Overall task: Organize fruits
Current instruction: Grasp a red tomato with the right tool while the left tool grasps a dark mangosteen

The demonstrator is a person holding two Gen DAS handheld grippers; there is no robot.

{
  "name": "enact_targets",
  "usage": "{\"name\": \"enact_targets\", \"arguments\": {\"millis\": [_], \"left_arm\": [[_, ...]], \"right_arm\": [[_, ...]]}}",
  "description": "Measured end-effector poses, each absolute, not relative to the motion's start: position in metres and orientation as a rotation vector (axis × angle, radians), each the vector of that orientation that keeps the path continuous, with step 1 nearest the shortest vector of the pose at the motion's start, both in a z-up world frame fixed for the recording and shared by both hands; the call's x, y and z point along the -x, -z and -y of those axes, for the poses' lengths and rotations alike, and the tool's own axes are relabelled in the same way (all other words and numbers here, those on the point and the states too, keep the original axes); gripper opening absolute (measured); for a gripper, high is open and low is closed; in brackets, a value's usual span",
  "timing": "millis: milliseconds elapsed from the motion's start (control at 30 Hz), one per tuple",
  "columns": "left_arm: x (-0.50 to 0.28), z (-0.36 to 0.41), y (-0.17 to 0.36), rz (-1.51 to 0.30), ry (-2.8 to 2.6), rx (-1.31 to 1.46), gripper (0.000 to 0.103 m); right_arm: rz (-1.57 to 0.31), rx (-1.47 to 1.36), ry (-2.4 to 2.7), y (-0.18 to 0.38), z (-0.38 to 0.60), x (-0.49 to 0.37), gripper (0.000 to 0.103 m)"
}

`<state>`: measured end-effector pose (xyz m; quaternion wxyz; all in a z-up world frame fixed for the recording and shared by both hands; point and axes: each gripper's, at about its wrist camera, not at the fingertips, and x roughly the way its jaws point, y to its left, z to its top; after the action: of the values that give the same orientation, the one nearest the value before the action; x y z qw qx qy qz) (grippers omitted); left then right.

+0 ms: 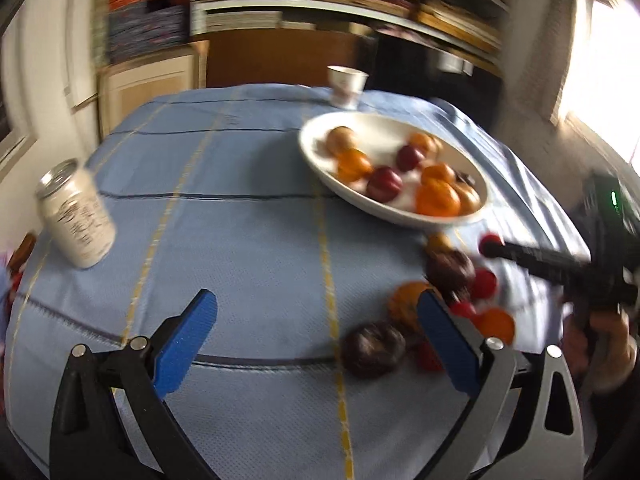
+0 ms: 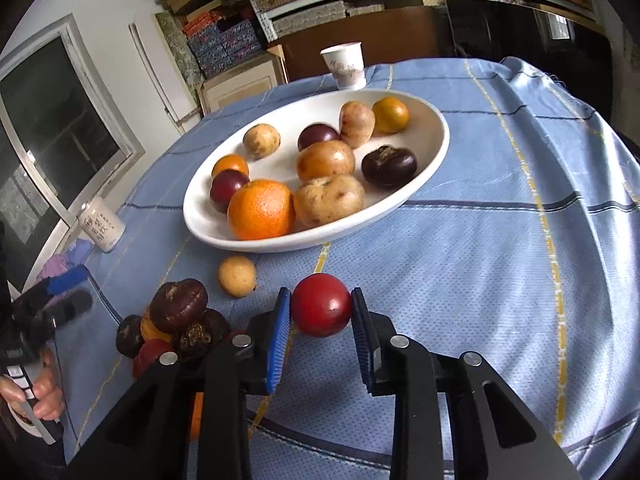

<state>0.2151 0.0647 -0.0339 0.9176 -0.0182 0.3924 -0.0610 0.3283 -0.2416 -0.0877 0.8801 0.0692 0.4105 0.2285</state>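
Observation:
My right gripper is shut on a round red fruit, its blue pads pressing both sides just above the blue cloth. Beyond it a white oval bowl holds oranges, tan fruits and dark purple ones. A heap of loose dark, red and orange fruit lies to the left, with one small tan fruit nearer the bowl. In the left wrist view my left gripper is open over bare cloth with nothing between its fingers. The loose heap sits by its right finger, and the bowl lies farther off.
A white can stands at the table's left edge, and a paper cup stands behind the bowl. Packed shelves and cabinets line the back wall. A person's hand holds the left gripper's handle. Bare blue cloth stretches right of the bowl.

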Motion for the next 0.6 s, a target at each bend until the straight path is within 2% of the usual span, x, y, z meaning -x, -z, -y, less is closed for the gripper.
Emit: {"name": "enact_targets", "arguments": {"millis": [133,167,200,333,433,500,600], "left_arm": [[-0.211,-0.046,0.042,-0.831,0.185,-0.063,0.098],[-0.208,-0.040,0.045,-0.837,0.201,-0.088,0.094],[-0.208,-0.037,0.046,-0.840,0.211,-0.101,0.086],[-0.207,-0.033,0.050,-0.858,0.240,-0.108,0.074],[-0.206,-0.034,0.051,-0.865,0.252,-0.103,0.072],[-0.206,-0.034,0.053,-0.872,0.267,-0.100,0.063],[-0.208,-0.034,0.059,-0.898,0.270,-0.098,0.055]], "right_arm": [[-0.807,-0.137,-0.474,0.077,0.245,-0.322,0.030],[-0.803,-0.137,-0.476,0.076,0.245,-0.321,0.030],[-0.803,-0.139,-0.477,0.076,0.246,-0.321,0.030],[-0.817,-0.136,-0.467,0.077,0.246,-0.322,0.030],[-0.816,-0.135,-0.463,0.077,0.247,-0.322,0.030],[-0.813,-0.136,-0.461,0.077,0.247,-0.322,0.030],[-0.815,-0.135,-0.457,0.077,0.247,-0.322,0.030]]}}
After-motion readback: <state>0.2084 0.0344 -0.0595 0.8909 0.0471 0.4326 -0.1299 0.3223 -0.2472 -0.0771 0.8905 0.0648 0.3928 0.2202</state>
